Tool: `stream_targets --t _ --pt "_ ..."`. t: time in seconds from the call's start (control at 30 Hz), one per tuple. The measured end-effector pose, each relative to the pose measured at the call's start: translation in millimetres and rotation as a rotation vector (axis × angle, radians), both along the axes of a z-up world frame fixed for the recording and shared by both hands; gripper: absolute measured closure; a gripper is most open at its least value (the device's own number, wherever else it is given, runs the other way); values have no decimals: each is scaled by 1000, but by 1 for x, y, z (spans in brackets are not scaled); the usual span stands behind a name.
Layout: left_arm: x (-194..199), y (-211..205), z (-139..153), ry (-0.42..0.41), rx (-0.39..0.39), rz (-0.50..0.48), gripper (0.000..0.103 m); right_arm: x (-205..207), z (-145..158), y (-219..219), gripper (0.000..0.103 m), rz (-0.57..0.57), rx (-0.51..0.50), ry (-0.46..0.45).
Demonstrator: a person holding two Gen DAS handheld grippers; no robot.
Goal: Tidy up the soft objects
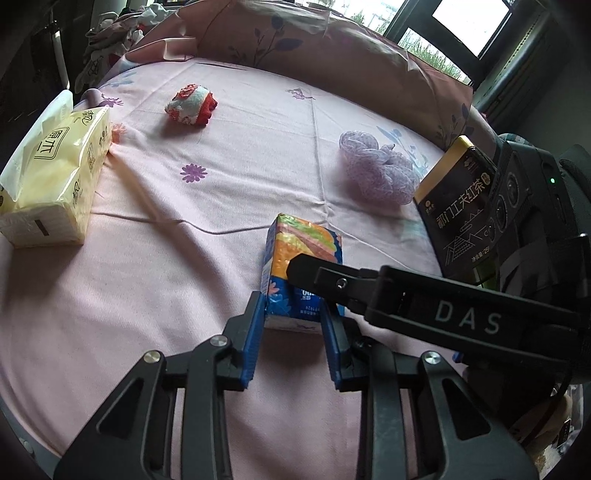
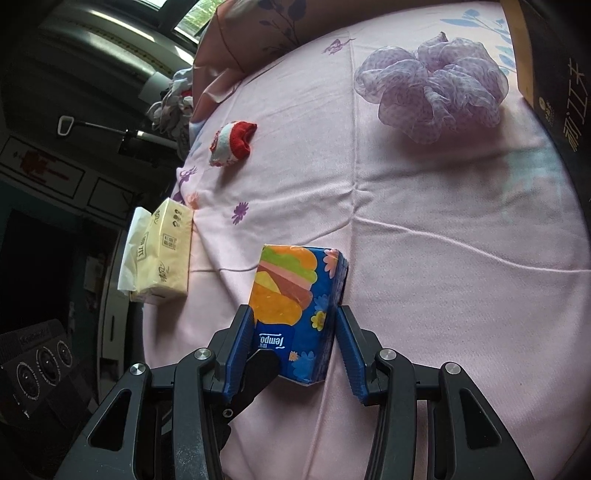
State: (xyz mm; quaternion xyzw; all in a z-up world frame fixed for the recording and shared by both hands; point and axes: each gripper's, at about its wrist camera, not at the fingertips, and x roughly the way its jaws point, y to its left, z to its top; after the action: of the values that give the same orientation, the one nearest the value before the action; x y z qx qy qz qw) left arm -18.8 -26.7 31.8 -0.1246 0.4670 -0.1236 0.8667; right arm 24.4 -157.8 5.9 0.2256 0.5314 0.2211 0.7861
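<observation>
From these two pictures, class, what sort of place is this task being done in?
Most likely a bedroom. The work surface is a bed with a pink flowered sheet, a matching pillow lies along its far edge below a window, and loose clothes are heaped beside it.

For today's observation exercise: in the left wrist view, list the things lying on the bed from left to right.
Yellow tissue pack → rolled sock → blue tissue packet → purple mesh puff → black tea box.
</observation>
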Motion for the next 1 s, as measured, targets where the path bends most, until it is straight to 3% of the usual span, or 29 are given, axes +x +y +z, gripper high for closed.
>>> stream_targets --t 0.23,0.4,0.53,0.67,1.0 --pt "-16 -11 31 -143 -25 -25 75 -18 43 -6 54 -13 -69 -152" --pt "-27 -22 56 -236 -52 -29 73 -36 75 -22 54 -40 -51 -248" --pt "-39 -35 80 -324 -14 -51 73 -48 96 -35 54 -65 -4 -303" --pt "-44 -46 99 -356 -46 -78 73 -61 118 -49 54 -91 -4 -375" --pt "-63 -99 139 -476 -34 -190 72 -95 154 -109 54 -207 25 -509"
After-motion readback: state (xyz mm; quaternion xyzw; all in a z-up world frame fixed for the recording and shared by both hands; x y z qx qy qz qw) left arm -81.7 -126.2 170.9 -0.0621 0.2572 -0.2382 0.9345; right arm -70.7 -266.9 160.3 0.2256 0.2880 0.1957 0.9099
